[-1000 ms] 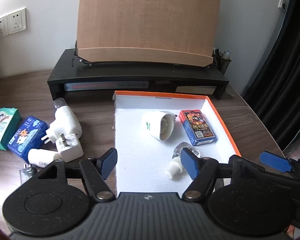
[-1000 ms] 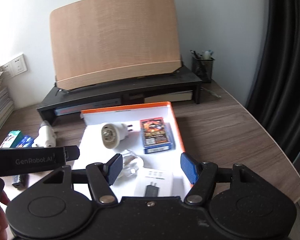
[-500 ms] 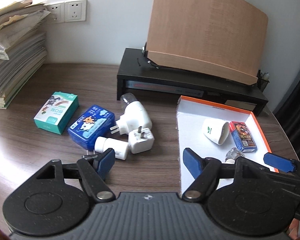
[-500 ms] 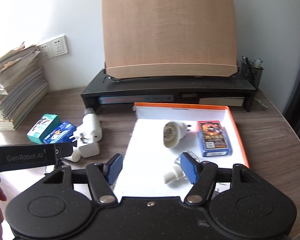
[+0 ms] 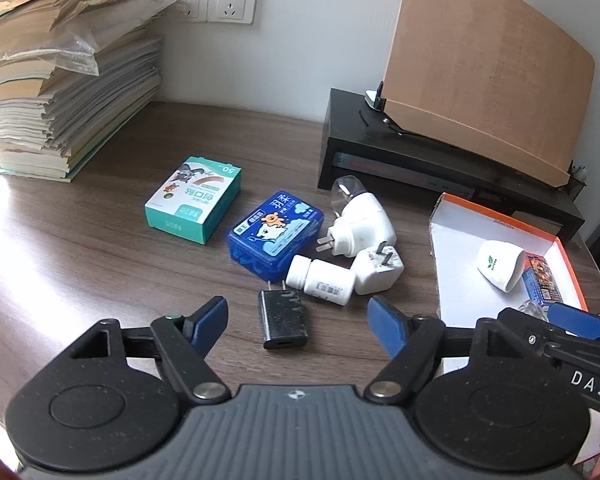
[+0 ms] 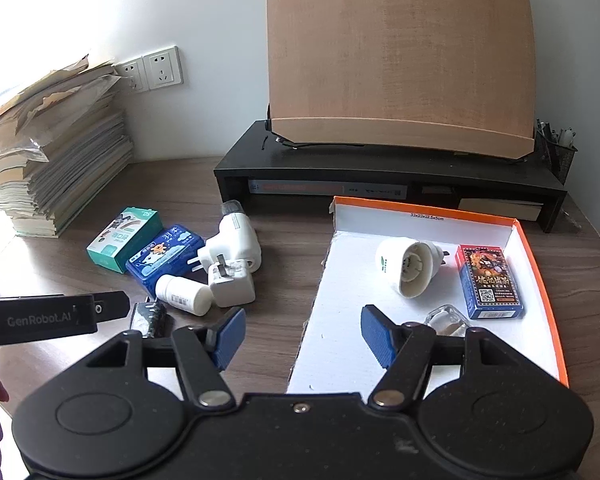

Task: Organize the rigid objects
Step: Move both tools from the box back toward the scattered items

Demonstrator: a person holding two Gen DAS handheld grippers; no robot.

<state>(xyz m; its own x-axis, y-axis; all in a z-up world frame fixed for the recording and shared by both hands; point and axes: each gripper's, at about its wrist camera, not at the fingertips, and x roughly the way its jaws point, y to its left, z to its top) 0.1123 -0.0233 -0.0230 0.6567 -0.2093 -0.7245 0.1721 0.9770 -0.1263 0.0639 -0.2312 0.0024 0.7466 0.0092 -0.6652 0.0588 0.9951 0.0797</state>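
Left wrist | left gripper (image 5: 296, 322) swung from tray to black charger (image 5: 282, 320) | fingers widening, empty

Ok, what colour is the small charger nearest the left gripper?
Black charger, clearest in the left wrist view.
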